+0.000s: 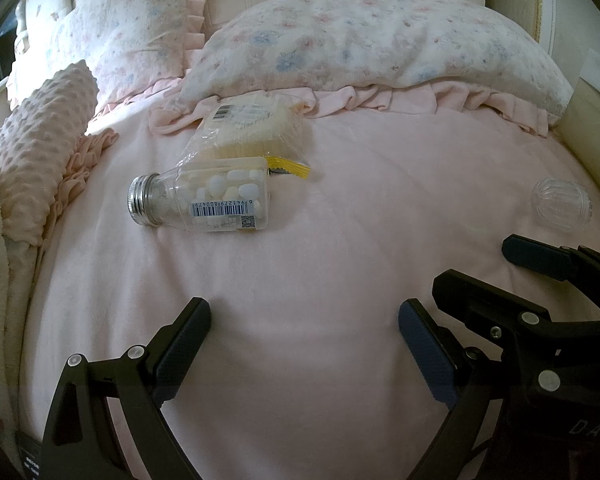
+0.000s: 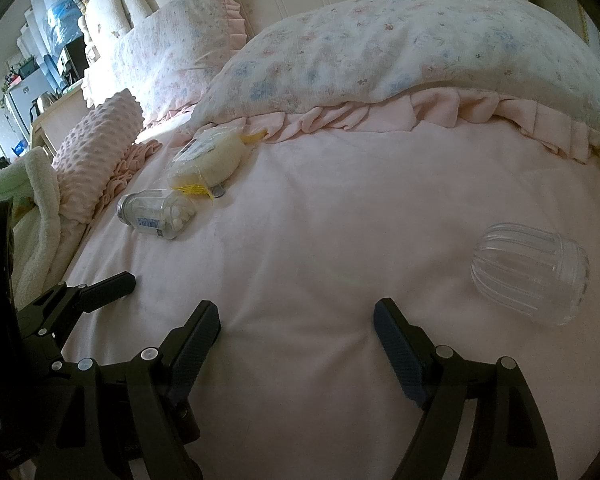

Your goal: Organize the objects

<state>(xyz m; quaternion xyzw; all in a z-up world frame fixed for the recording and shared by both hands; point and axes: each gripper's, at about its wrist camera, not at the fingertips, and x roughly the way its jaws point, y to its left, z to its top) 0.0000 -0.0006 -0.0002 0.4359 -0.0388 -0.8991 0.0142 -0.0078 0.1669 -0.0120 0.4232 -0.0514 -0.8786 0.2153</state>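
Seemingly nothing is sorted yet: both the left gripper (image 1: 304, 344) and right gripper (image 2: 296, 344) gape empty, with the candy bottle (image 1: 204, 196), snack packet (image 1: 248, 128) and clear jar (image 2: 530, 272) lying scattered ahead of their fingers.

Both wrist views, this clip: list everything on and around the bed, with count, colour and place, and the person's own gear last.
Clear plastic bottle with silver screw cap: one, holds white tablets, lying on its side, left-centre of bed.
Clear packet with yellow edge: one, pale contents, just behind the bottle, by the frill.
Clear ribbed plastic jar: one, colourless, on its side, right of bed.
Floral frilled pillows: two, white with pink and blue, at the headboard.
Pink dotted cushion: one, left edge.
Cream fleece blanket: one, far left.
Pink bedspread: one, under everything.
Left claw: black, blue pads, open, empty.
Right claw: black, blue pads, open, empty.
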